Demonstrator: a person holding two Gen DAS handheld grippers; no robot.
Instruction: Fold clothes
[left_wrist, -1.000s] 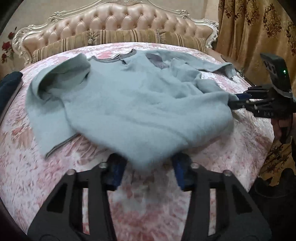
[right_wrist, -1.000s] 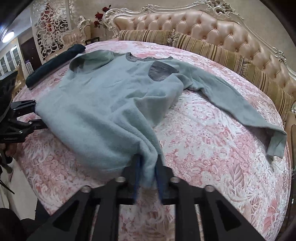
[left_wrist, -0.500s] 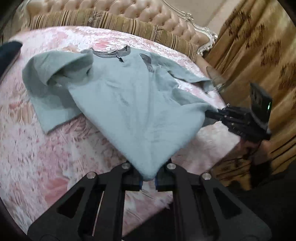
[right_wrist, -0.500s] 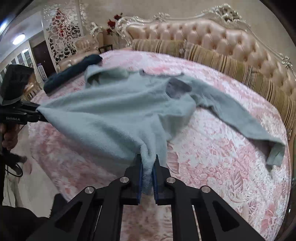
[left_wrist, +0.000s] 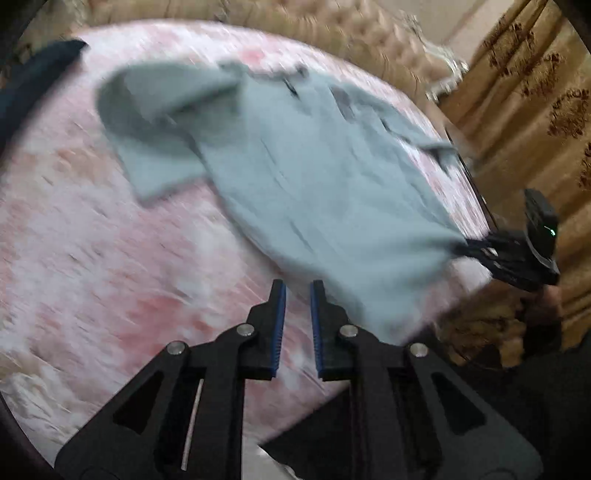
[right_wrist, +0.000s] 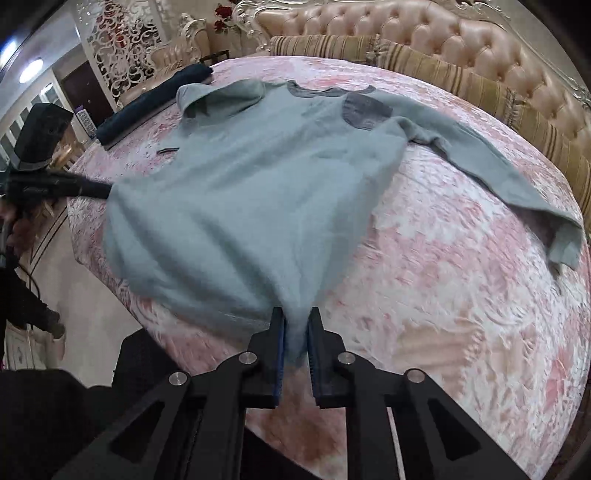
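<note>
A pale blue-grey sweater (right_wrist: 258, 184) with a dark chest patch lies front up on the pink bedspread (right_wrist: 443, 295), its hem stretched between my two grippers. The right gripper (right_wrist: 295, 317) has a bunch of hem filling its narrow gap, though its jaws are opening. It also shows at the sweater's (left_wrist: 314, 177) right corner as the right gripper (left_wrist: 469, 249). In the blurred left wrist view the left gripper (left_wrist: 297, 291) is opening. Only bedspread shows between its pads, with the hem just past the fingertips. The left gripper (right_wrist: 92, 190) reaches the sweater's left corner.
A folded dark blue garment (right_wrist: 155, 103) lies at the bed's far left edge. Striped bolsters (right_wrist: 498, 96) and a tufted headboard (right_wrist: 443, 40) close the far side. Gold curtains (left_wrist: 535, 92) hang to the right. Both grippers are at the bed's near edge, with floor (right_wrist: 85, 295) beyond.
Both grippers closed on the hem corners and pulled the sweater back, stretching it flatter. Half a second ago the left pads pinched the hem; now cloth no longer shows between them.
</note>
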